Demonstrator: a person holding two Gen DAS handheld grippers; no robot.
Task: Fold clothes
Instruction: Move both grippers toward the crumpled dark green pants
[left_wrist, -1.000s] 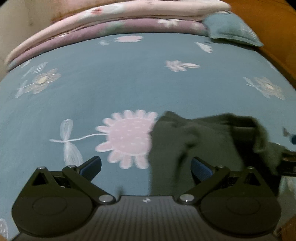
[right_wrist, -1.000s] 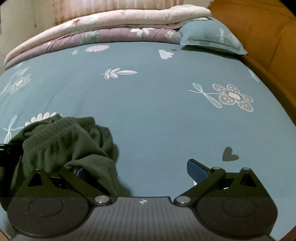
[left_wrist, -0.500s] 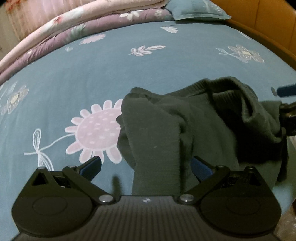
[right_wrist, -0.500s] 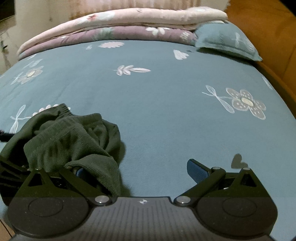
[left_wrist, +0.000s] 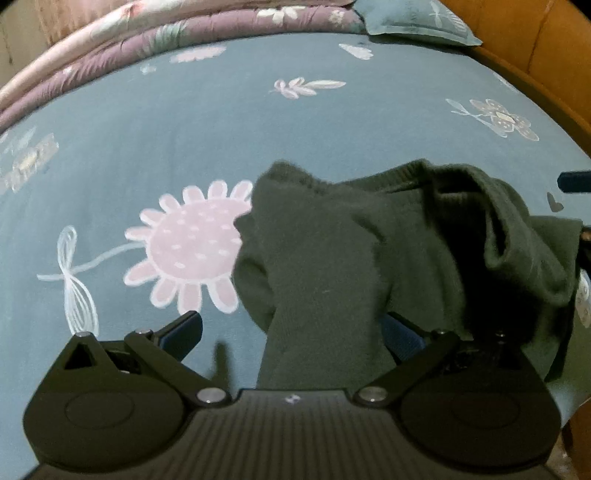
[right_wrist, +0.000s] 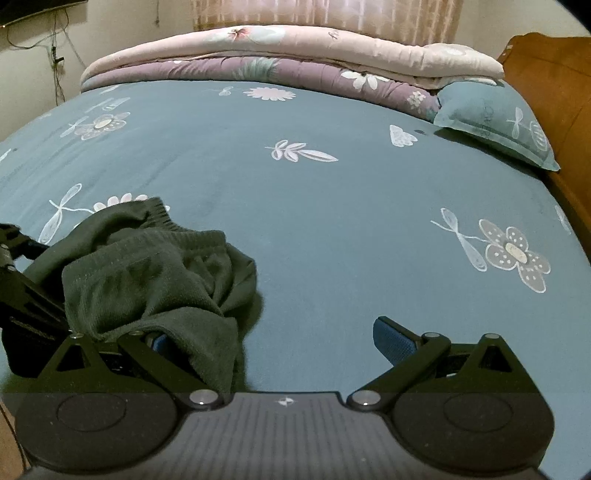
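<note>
dark green garment (left_wrist: 332, 258) bunched at bed edge | bedsheet (right_wrist: 332, 221) beyond bare

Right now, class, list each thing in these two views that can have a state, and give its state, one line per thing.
Dark green knitted garment: crumpled in a heap, not yet folded, draped over one finger of each gripper.
Left gripper: open, fabric hanging between its fingers.
Right gripper: open, its left finger under fabric.
Bedsheet: spread flat.
Quilts: folded, stacked at the far edge.
Pillow: lying flat beside the quilts.
</note>
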